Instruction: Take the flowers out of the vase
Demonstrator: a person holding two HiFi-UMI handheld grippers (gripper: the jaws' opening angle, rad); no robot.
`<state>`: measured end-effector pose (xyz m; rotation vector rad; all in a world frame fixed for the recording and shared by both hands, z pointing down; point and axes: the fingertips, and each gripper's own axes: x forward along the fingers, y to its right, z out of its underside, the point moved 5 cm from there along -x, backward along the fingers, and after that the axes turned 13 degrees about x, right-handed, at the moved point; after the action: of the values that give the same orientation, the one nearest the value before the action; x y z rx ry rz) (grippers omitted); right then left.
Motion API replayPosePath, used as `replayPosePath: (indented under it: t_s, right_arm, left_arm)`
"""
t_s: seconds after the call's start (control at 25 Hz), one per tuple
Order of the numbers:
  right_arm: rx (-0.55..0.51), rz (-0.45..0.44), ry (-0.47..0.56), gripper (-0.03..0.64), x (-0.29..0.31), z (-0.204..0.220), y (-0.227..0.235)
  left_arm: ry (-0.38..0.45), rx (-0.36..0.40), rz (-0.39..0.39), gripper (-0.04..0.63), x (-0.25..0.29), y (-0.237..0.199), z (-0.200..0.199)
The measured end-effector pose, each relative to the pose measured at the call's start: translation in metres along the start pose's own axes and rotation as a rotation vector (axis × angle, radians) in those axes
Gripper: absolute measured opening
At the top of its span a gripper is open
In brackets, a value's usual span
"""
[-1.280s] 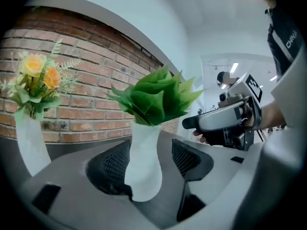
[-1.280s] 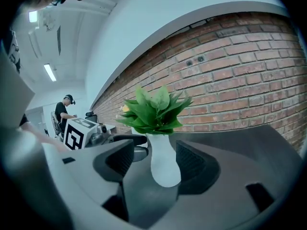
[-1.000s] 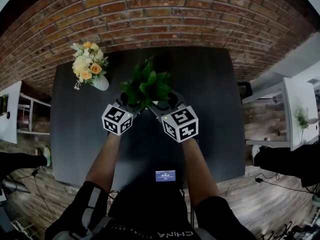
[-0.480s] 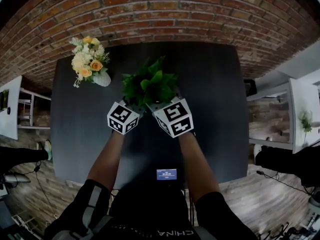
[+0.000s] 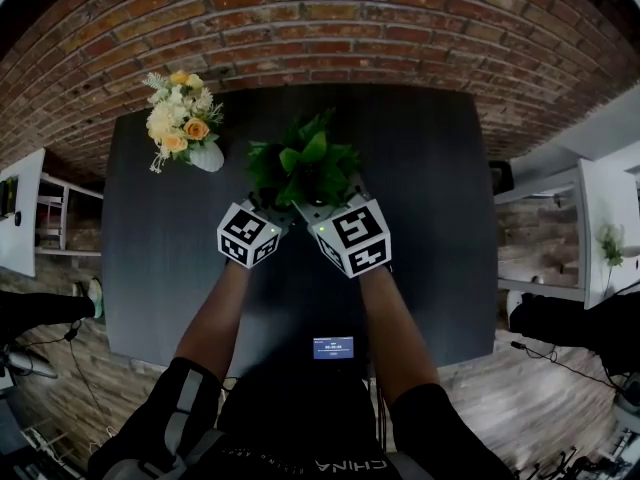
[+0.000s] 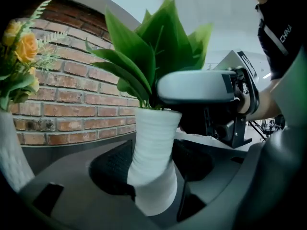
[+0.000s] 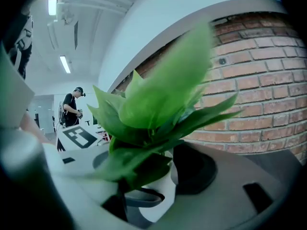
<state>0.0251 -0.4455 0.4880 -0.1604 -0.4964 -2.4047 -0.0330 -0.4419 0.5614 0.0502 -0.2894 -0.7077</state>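
At the centre of a dark surface (image 5: 430, 228) set against a brick wall (image 5: 330, 28), a person works two hand-held grippers around a white ribbed vase (image 6: 153, 147) holding a bunch of green leaves (image 5: 303, 163). The left gripper (image 5: 268, 211) has its fingers pinching the lower body of the vase, which fills the gap between them. The right gripper (image 5: 322, 208) sits at the vase's mouth, its fingers spread on either side of the stems, with a gap showing beside the stems, so it does not appear to have closed on them. The bunch remains fully seated in the vase. A second vase of yellow and orange flowers (image 5: 180, 123) stands well apart at the upper left of the frame.

The risk lies in the pull: if the right fingers close on leaves instead of stems, the foliage may tear or slide free. If the stems sit tight, the smooth vase may slip through the left fingers and tip.
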Motion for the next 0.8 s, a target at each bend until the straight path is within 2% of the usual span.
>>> replayPosePath:
  t_s: [0.08,0.4,0.6,0.8]
  right_arm:
    - [-0.006,0.004,0.029,0.254,-0.003,-0.007,-0.001]
    - [-0.024,0.018,0.076,0.102,-0.010,-0.024,-0.005]
    - [0.024,-0.009,0.140,0.092,-0.018,-0.040,-0.008]
    - [0.021,-0.022,0.194,0.091,-0.025,-0.058,-0.016]
  left_arm:
    - [-0.003,0.002,0.001,0.265,0.000,0.001,0.000]
    - [-0.027,0.015,0.011,0.265,-0.001,0.000,0.000]
    - [-0.029,0.009,0.017,0.267,-0.005,-0.001,-0.003]
    - [-0.090,0.048,0.015,0.270,-0.013,0.001,-0.002]
